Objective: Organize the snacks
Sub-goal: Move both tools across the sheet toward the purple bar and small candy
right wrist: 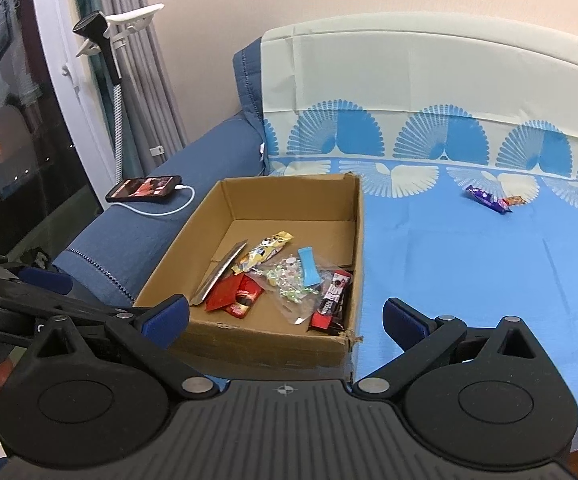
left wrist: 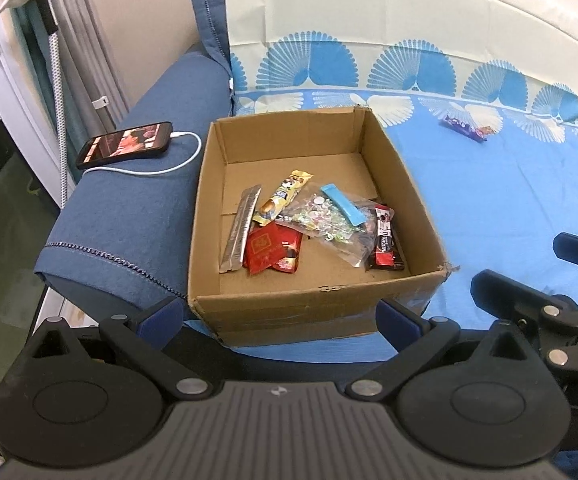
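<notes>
An open cardboard box (left wrist: pixel 429 216) (right wrist: pixel 177 264) stands on the blue sheet and holds several snack packets: a silver stick (left wrist: pixel 241 232), a yellow bar (left wrist: pixel 285 196), red packets (left wrist: pixel 269 250), a clear candy bag (left wrist: pixel 329 220) (right wrist: pixel 293 280) and a dark red bar (left wrist: pixel 385 244). One purple bar (left wrist: pixel 467 128) (right wrist: pixel 489 200) lies on the sheet at the far right, apart from the box. My left gripper (left wrist: pixel 281 320) hovers open before the box's near wall, empty. My right gripper (right wrist: pixel 285 316) is wide open over the box's near right corner, also empty.
A phone (left wrist: pixel 127 144) (right wrist: pixel 145 189) on a white cable rests on the dark blue armrest left of the box. A patterned backrest rises behind. A lamp stand and window are at the far left. The other gripper shows at each view's edge.
</notes>
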